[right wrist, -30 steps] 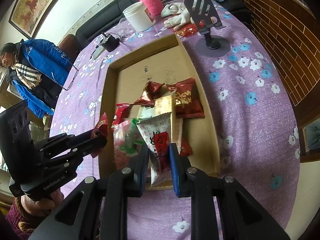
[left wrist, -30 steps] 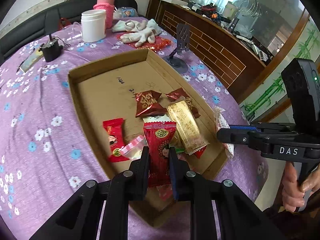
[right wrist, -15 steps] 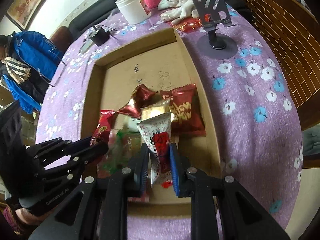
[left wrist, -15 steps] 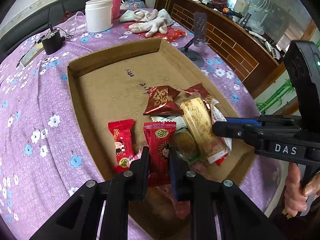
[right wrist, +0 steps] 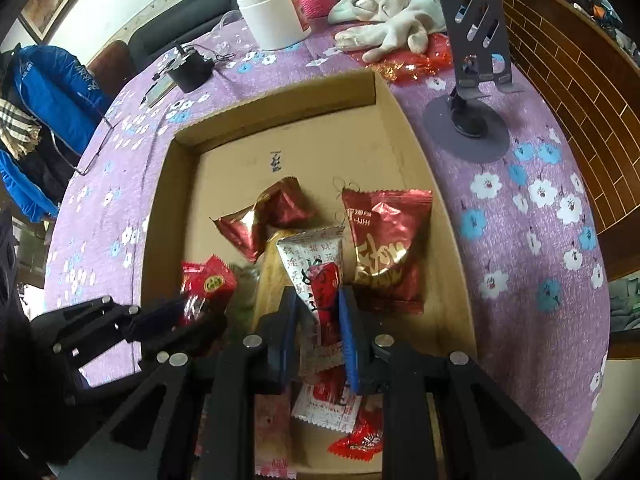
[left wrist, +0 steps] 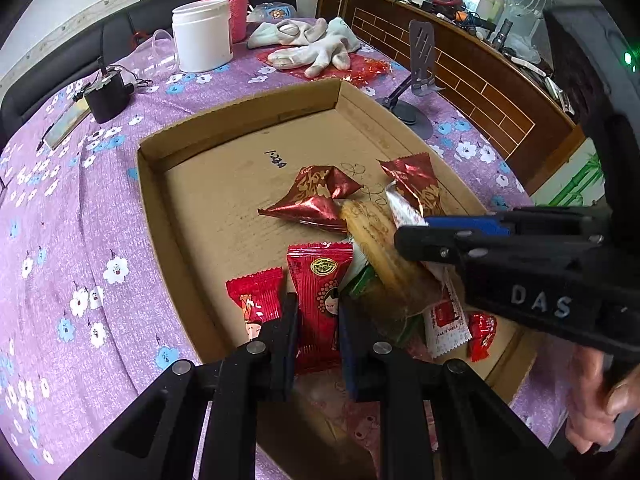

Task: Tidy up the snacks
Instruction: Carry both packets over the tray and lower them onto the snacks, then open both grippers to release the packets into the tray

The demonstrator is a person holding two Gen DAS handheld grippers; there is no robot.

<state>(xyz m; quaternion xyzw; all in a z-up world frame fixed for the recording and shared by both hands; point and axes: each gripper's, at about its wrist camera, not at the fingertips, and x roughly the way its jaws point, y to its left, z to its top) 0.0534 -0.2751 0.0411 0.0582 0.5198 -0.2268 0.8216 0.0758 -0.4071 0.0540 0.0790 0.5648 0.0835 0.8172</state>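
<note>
Left wrist view: the left hand-held gripper (left wrist: 318, 320) is clamped on a red snack packet (left wrist: 320, 280) by its near end, so the packet hangs printed face up over the near part of the cardboard tray (left wrist: 168, 208). Right wrist view: the right hand-held gripper (right wrist: 318, 320) is likewise closed on a white-and-red sachet (right wrist: 316, 264), gripped low so most of it stands clear of the pile. Both point steeply down at the tray (judged: each packet is about to be set down inside).

Loose snacks crowd the tray's near half: a gold bar (left wrist: 380, 236), two dark red foil packs (right wrist: 386, 248), small red sweets. Its far half is bare cardboard, leaving room for sorting.

Farther off, on the tabletop (left wrist: 80, 220), stand a white tub (left wrist: 202, 38) and a phone stand (right wrist: 472, 80), well apart from the tray.
</note>
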